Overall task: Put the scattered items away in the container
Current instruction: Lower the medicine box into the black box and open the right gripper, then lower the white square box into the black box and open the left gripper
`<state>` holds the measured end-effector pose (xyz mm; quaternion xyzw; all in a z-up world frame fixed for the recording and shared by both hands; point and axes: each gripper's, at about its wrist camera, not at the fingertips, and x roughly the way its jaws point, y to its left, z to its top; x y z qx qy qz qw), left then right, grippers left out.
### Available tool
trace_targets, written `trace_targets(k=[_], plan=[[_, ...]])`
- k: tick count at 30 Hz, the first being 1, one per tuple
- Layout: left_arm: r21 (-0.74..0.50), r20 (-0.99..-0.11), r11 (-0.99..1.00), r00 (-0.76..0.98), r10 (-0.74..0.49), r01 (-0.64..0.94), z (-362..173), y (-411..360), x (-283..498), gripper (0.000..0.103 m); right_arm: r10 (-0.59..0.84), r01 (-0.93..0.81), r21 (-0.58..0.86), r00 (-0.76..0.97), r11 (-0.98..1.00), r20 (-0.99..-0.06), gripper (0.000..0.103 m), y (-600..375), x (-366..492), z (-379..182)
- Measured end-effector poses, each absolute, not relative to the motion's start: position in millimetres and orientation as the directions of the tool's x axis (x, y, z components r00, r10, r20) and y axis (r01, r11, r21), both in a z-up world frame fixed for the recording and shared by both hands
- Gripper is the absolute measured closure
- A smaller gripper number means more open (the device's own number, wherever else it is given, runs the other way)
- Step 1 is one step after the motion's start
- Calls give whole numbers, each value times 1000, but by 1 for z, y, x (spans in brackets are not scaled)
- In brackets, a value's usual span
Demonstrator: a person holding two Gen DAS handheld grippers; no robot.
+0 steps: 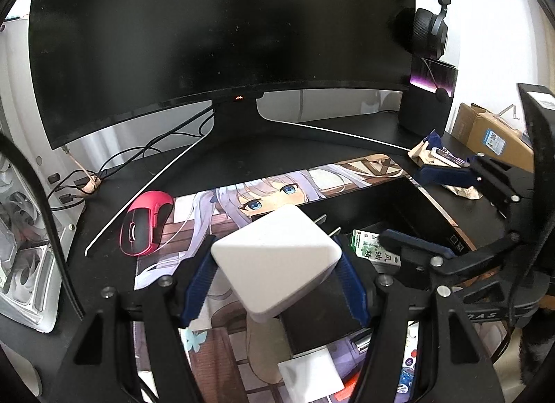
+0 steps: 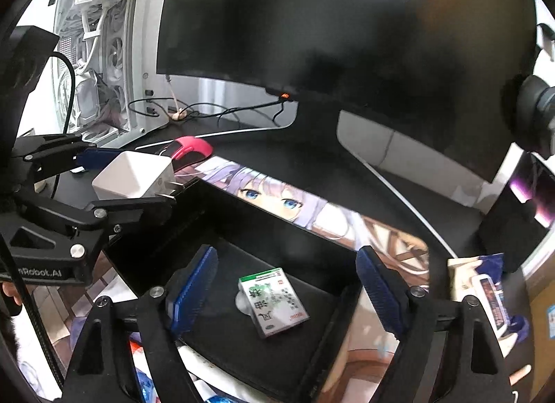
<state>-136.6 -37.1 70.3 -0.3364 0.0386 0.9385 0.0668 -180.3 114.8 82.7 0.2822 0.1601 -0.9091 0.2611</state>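
1. Left hand-held gripper (image 1: pixel 274 285): jaws partly closed on a white charger block (image 1: pixel 277 264), its blue pads pressing the block's 2 sides. The block's 2 metal prongs pointed forward, toward the container. In the right wrist view the same gripper (image 2: pixel 138 182) held the block (image 2: pixel 133 179) just above the container's near-left corner.

2. Right hand-held gripper (image 2: pixel 288 292): jaws stood wide apart, blue pads (image 2: pixel 192 285) touching nothing. It hung over the open container, with the small box lying below and between the pads, untouched.

3. Black container (image 2: pixel 242 208): a shallow, open-topped tray resting on the printed desk mat (image 1: pixel 263 191).

4. Small green-and-white box (image 2: pixel 274 302): lay flat on the container's floor, printed face up. Also seen from the left wrist view (image 1: pixel 374 250), partly behind the right gripper's finger.

5. Pink and black mouse (image 1: pixel 145 222): on the table at the mat's left edge, outside the container.

6. White item (image 1: pixel 308 371): on the mat below the left gripper, outside the container; kind not discernible.

7. Blue and beige packets (image 1: pixel 440 163): heaped on the table right of the container.

8. Dark curved monitor (image 1: pixel 222 35) at the table's rear; headset (image 1: pixel 430 21) hung at its right; white computer case (image 2: pixel 104 66) at its left.
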Motion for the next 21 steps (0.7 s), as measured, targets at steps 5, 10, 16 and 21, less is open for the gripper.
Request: trace_targets(k=[5, 10, 16, 21], plan=[[29, -636, -988, -765, 99, -152, 71, -35, -137, 38, -363, 527, -160, -745, -835, -560, 15, 125, -174, 90], [28, -640, -987, -761, 103, -158, 69, -31, -139, 38, -361, 497, -142, -772, -856, -523, 15, 136, -169, 98], [18, -648, -986, -753, 116, -167, 64, -22, -148, 38, -349, 483, -132, -772, -866, -531, 14, 149, -168, 99], [22, -651, -982, -748, 128, -187, 61, -11, -155, 38, -333, 465, -125, -773, -877, -540, 14, 159, -171, 96]])
